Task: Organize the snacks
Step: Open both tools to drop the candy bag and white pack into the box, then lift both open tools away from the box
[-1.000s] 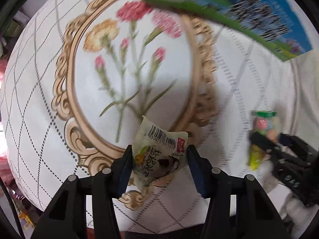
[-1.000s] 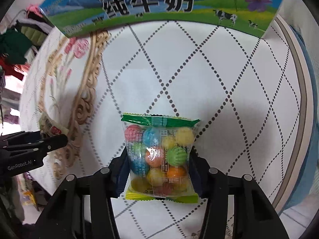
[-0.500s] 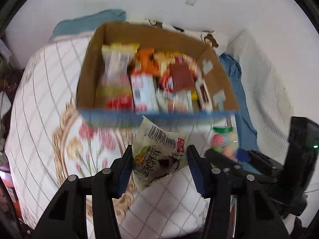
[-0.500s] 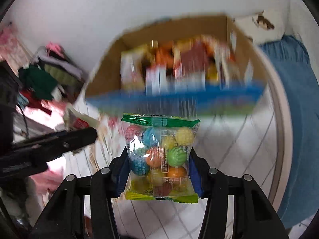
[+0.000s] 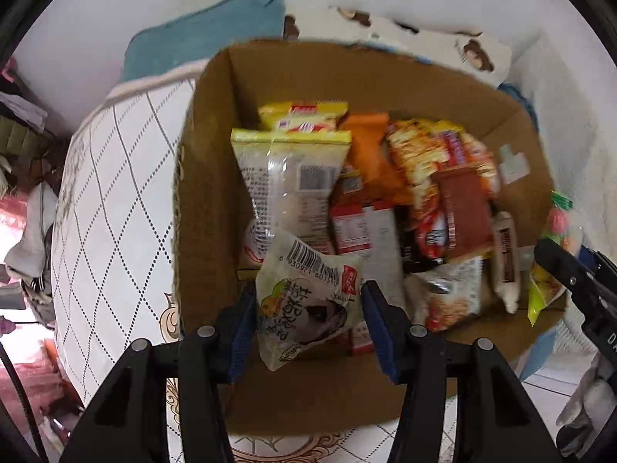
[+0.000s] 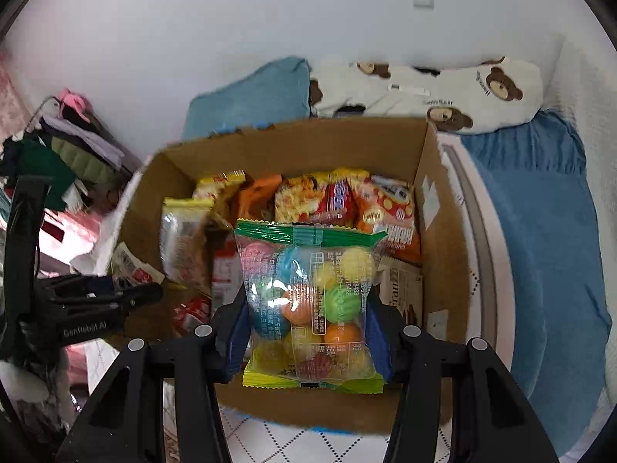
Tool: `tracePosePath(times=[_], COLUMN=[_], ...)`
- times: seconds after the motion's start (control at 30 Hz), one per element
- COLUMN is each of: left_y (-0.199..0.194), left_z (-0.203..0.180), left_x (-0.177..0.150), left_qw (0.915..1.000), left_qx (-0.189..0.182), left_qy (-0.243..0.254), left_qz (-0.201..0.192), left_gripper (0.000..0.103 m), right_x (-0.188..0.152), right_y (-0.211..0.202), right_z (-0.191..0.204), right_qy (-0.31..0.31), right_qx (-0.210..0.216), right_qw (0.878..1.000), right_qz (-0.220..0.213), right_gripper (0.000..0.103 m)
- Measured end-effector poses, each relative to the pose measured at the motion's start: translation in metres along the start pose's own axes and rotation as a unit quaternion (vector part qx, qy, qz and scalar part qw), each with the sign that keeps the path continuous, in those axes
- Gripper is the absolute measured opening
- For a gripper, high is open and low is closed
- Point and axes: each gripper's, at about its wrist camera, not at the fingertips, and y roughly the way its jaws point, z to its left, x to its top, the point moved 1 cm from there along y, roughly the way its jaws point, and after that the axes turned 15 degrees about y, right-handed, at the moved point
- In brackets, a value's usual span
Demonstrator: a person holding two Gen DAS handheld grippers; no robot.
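Snacks in bright crinkly wrappers fill the open brown cardboard box [image 5: 208,177], which sits on a white quilted cover with a dotted diamond pattern [image 5: 115,200]. Above the box's near left part, the left gripper [image 5: 308,308] pinches a small pale plastic snack packet with a barcode [image 5: 308,289] between its blue pads. Above the box's near middle, the right gripper [image 6: 306,320] clamps a clear plastic bag of coloured candy balls with a green top seal [image 6: 308,301].
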Motion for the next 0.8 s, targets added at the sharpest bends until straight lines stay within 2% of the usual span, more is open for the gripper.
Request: tracePosePath(times=[0.1,0.13,0.2,0.23,0.27,0.3,0.37,0.5,0.8], left_y=[0.010,0.011,0.010,0.011,0.010,0.010,0.006,0.005,-0.002], left_z=[0.006,0.007,0.008,0.008,0.008,0.007,0.005,0.000,-0.009], left_x=[-0.001,-0.002,-0.002,-0.002,-0.002,-0.001,0.001,0.002,-0.003], left_qw=[0.9997,0.9997,0.9996,0.9995,0.9995,0.9994,0.9995,0.9996,0.9996], left_qx=[-0.018,-0.017,-0.019,-0.020,-0.022,-0.024,-0.020,-0.016,0.004], left_qy=[-0.013,-0.016,-0.020,-0.023,-0.024,-0.024,-0.023,-0.020,-0.019], left_qz=[0.008,0.006,0.001,0.003,0.003,0.001,-0.003,-0.007,-0.020], left_gripper=[0.055,0.054,0.058,0.071,0.079,0.089,0.090,0.098,0.100], right_x=[-0.006,-0.008,-0.011,-0.013,-0.014,-0.014,-0.013,-0.011,-0.015], right_y=[0.023,0.028,0.036,0.036,0.036,0.036,0.033,0.030,0.017], right_z=[-0.007,-0.011,-0.015,-0.018,-0.019,-0.019,-0.019,-0.016,-0.012], right_qy=[0.013,0.025,0.030,0.034,0.035,0.036,0.035,0.030,0.020], right_qx=[-0.004,-0.004,-0.015,-0.019,-0.023,-0.030,-0.041,-0.071,-0.106], right_qw=[0.999,0.999,0.998,0.998,0.997,0.997,0.997,0.996,0.994], right_qz=[0.032,0.041,0.056,0.056,0.058,0.055,0.050,0.038,0.015], right_gripper=[0.055,0.059,0.076,0.093,0.101,0.101,0.101,0.101,0.102])
